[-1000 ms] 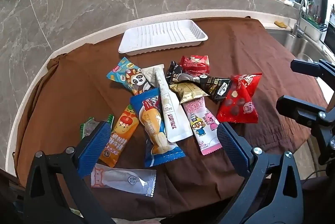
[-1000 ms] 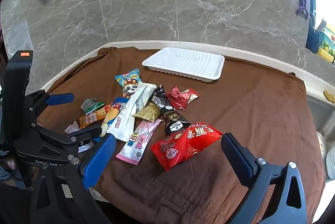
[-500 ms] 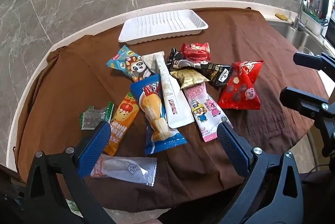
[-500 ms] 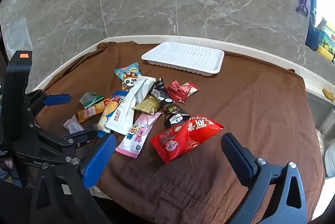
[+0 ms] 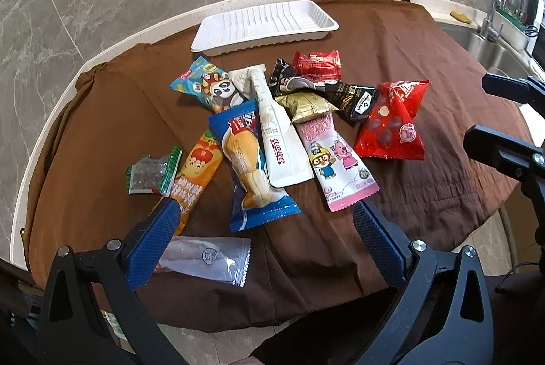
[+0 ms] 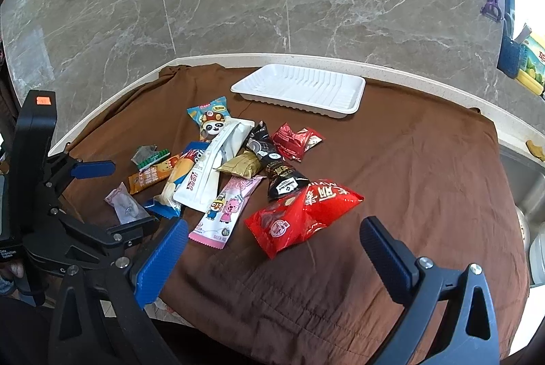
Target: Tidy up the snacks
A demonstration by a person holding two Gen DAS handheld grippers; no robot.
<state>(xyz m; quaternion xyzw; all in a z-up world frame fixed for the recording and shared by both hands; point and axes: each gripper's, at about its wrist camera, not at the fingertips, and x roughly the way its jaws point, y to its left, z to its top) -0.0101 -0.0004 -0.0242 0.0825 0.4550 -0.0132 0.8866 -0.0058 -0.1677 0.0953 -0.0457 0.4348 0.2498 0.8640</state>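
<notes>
Snack packets heaped on the brown-clothed desk (image 5: 425, 58)
Both tongs, left (image 5: 262, 228) and right (image 6: 272, 245), gape wide, empty; white tray (image 5: 265, 24) at twelve o'clock.

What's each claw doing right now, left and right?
Left claw: open, holding nothing.
Right claw: open, holding nothing.

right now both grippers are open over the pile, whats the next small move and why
Probably lower the right gripper onto the big red bag: it lies just ahead of the open jaws, at the pile's edge with nothing on top, and the white tray is empty.
</notes>
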